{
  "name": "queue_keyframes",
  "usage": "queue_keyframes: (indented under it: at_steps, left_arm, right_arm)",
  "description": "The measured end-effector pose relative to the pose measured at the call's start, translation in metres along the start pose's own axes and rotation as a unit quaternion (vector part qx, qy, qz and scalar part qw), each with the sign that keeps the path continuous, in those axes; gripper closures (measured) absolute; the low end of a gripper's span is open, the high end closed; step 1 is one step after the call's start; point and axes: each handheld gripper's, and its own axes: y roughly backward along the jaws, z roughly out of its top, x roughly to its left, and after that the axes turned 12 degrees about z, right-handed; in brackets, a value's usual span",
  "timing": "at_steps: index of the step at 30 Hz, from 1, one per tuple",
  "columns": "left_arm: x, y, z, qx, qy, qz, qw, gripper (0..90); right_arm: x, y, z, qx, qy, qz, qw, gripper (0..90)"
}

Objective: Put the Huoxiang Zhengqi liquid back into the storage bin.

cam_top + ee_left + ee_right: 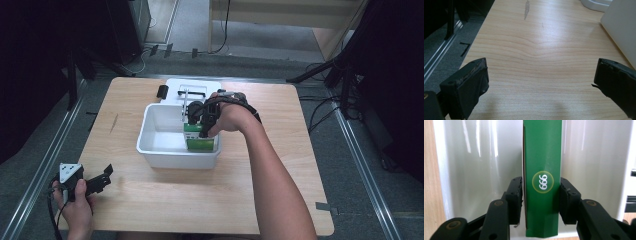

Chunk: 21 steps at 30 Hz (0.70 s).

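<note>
The green carton (pixel 542 182) stands inside the white plastic bin (pixel 150 135), at the bin's near right corner; the right tongs (pixel 541 192) straddle its narrow sides, pads at the cardboard, though a thin gap seems to show at one pad, so the hold looks loosening rather than firm; this reads as the setting-down step. Next the tongs need to spread clear and lift straight up out of the bin without tipping the carton; the left tongs (pixel 541 82) rest wide open and empty on the worktop (pixel 210 200), left of the bin.
</note>
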Motion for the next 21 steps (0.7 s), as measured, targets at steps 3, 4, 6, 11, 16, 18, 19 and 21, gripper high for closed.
queue_keyframes:
  at_steps: [3,4,6,11,16,18,19,21]
  left_arm:
    - [0.000,0.000,0.000,-0.001,0.000,0.001,1.0000,0.0]
    - [0.000,0.000,0.000,-0.001,0.000,0.001,1.0000,0.0]
    - [0.000,0.000,0.000,-0.001,-0.001,0.001,1.0000,0.0]
    - [0.000,0.000,0.000,-0.001,0.000,0.001,1.0000,0.0]
    - [0.000,0.000,0.000,-0.001,0.000,0.001,1.0000,0.0]
    - [0.000,0.000,0.000,0.000,0.000,0.001,1.0000,0.0]
    - [0.000,0.000,0.000,0.000,0.000,0.000,1.0000,0.0]
    - [0.000,0.000,0.000,-0.001,0.000,0.001,1.0000,0.0]
  right_arm:
    - [0.001,0.005,-0.001,-0.009,-0.006,0.000,0.9999,56.1]
    - [0.002,0.007,-0.002,-0.013,-0.007,0.000,0.9999,54.9]
    - [0.002,0.008,-0.002,-0.017,-0.009,-0.001,0.9998,54.1]
    - [0.002,0.019,-0.007,-0.042,-0.024,-0.011,0.9988,47.7]
    - [0.001,0.032,-0.011,-0.079,-0.051,-0.021,0.9954,41.0]
    - [0.001,0.036,-0.013,-0.085,-0.063,-0.026,0.9941,39.8]
    - [0.000,0.038,-0.015,-0.088,-0.069,-0.030,0.9932,38.8]
    - [0.000,0.041,-0.018,-0.096,-0.079,-0.033,0.9917,38.0]
